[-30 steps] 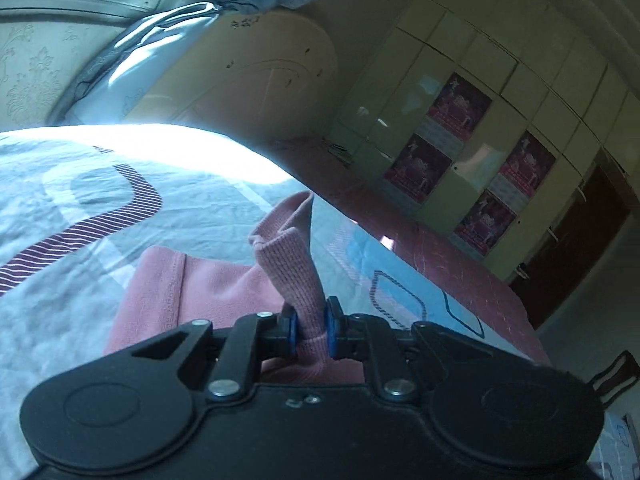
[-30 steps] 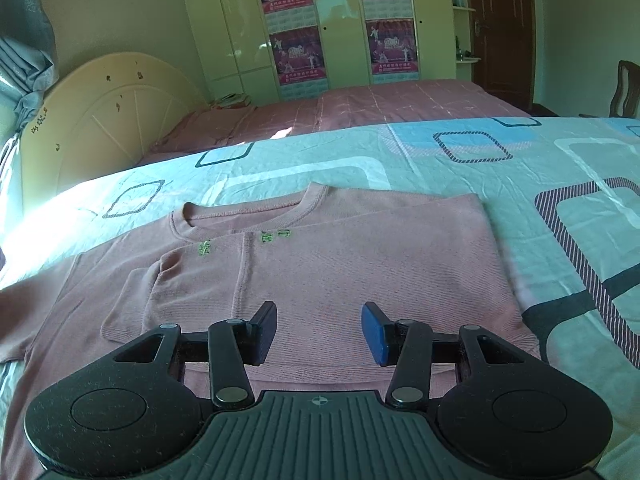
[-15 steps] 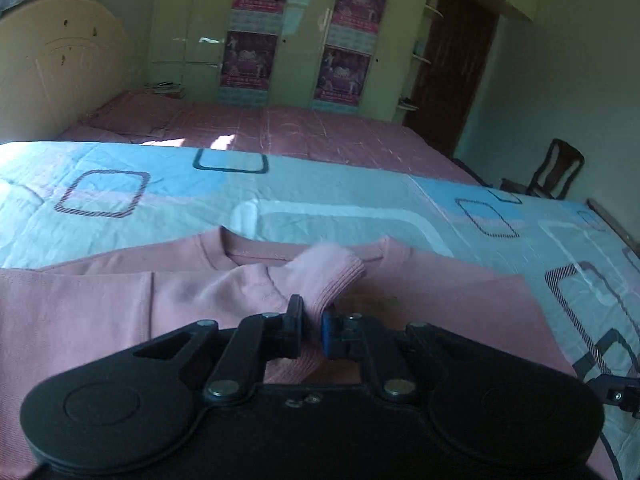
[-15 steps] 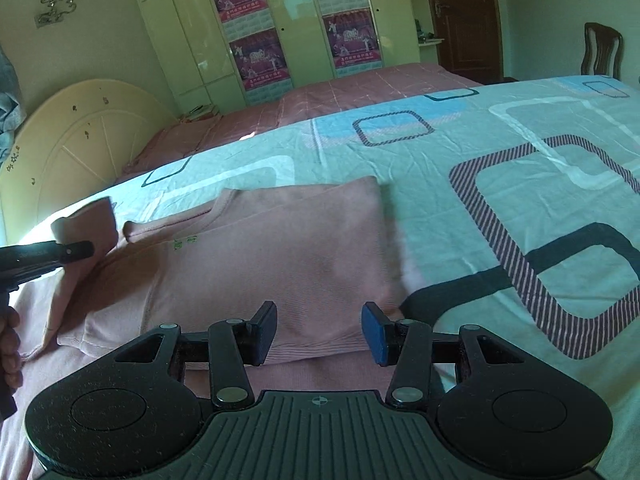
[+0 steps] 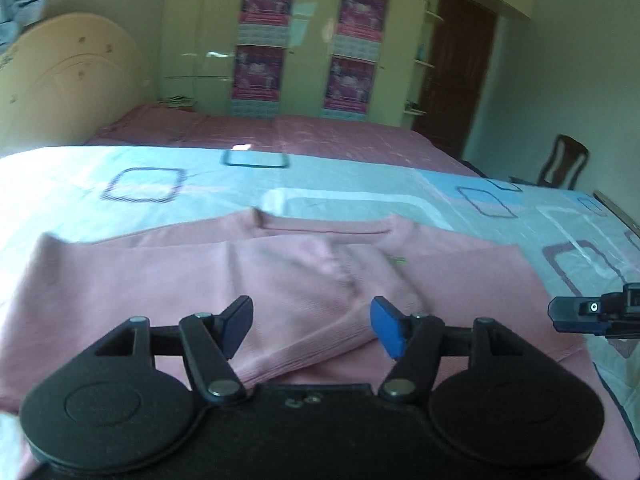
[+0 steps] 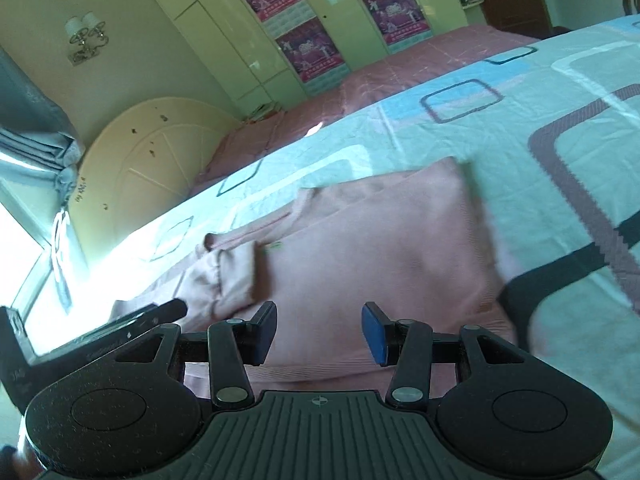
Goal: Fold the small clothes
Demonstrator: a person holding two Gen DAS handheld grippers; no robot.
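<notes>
A small pink knit sweater (image 5: 168, 280) lies flat on the patterned bedsheet, neckline away from me. One sleeve (image 5: 316, 312) is folded across its chest and rests loose. My left gripper (image 5: 312, 326) hovers just above that sleeve with its jaws opening; the pads do not press on the cloth. In the right wrist view the sweater (image 6: 380, 256) lies ahead, and my right gripper (image 6: 319, 332) stands open above its lower part with nothing held. The left gripper's black body (image 6: 120, 332) shows at the left; the right gripper's tip (image 5: 588, 312) pokes in at the left view's right edge.
The bedsheet (image 5: 360, 196) bears blue and purple squares. A pink bedspread (image 5: 280, 136), a cream headboard (image 6: 152, 168) and a wardrobe with posters (image 5: 260, 40) lie behind. A wooden chair (image 5: 564, 164) stands by the dark door at the right.
My left gripper carried the sleeve across the sweater, let it go and opened; the sleeve now lies on the chest. My right gripper rolled and drifted slightly, jaws unchanged.
</notes>
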